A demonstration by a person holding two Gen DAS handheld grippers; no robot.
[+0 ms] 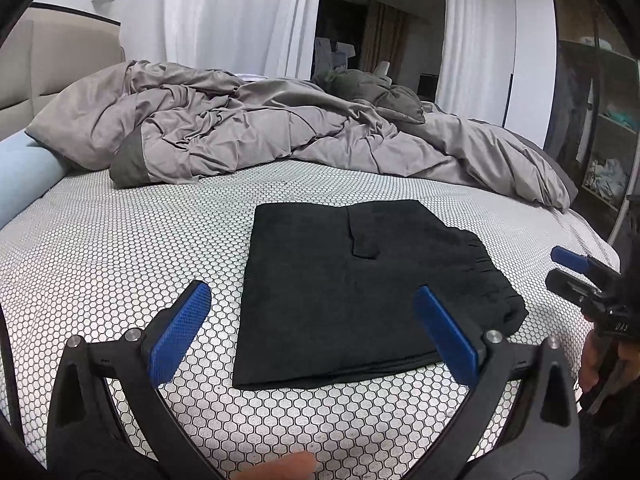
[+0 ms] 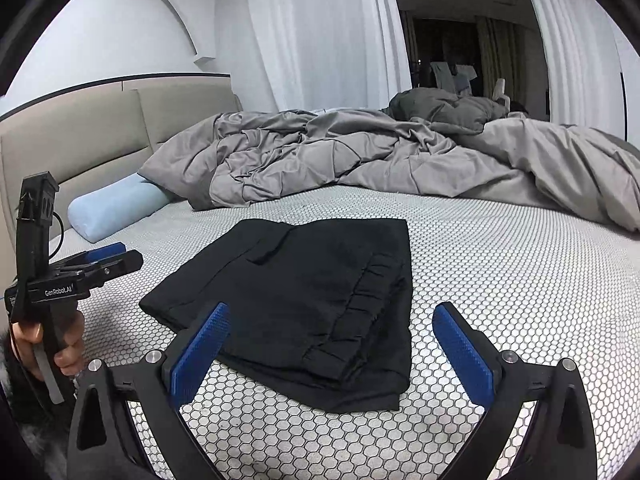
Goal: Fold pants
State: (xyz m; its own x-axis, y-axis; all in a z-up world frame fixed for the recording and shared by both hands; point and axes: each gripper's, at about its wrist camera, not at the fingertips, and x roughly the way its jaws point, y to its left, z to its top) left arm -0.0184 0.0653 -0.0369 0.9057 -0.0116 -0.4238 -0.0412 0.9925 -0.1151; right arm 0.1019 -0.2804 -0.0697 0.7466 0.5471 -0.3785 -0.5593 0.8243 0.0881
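Note:
Black pants (image 1: pixel 352 288) lie folded into a flat rectangle on the bed's honeycomb-patterned sheet (image 1: pixel 120 248); the gathered waistband faces the right side. In the right wrist view the same pants (image 2: pixel 304 300) show stacked layers at the near edge. My left gripper (image 1: pixel 316 308) hovers just short of the pants' near edge, jaws wide open, nothing between the blue pads. My right gripper (image 2: pixel 332 328) is also open and empty, above the near right corner of the pants. Each gripper appears in the other's view, at the sides: the right gripper (image 1: pixel 576 264) and the left gripper (image 2: pixel 108 256).
A crumpled grey duvet (image 1: pixel 260 132) fills the back of the bed. A pale blue bolster pillow (image 2: pixel 116 204) lies by the beige headboard (image 2: pixel 80 132). White curtains hang behind. Open shelves (image 1: pixel 600 120) stand at the far right. A hand (image 2: pixel 68 344) holds the left gripper's handle.

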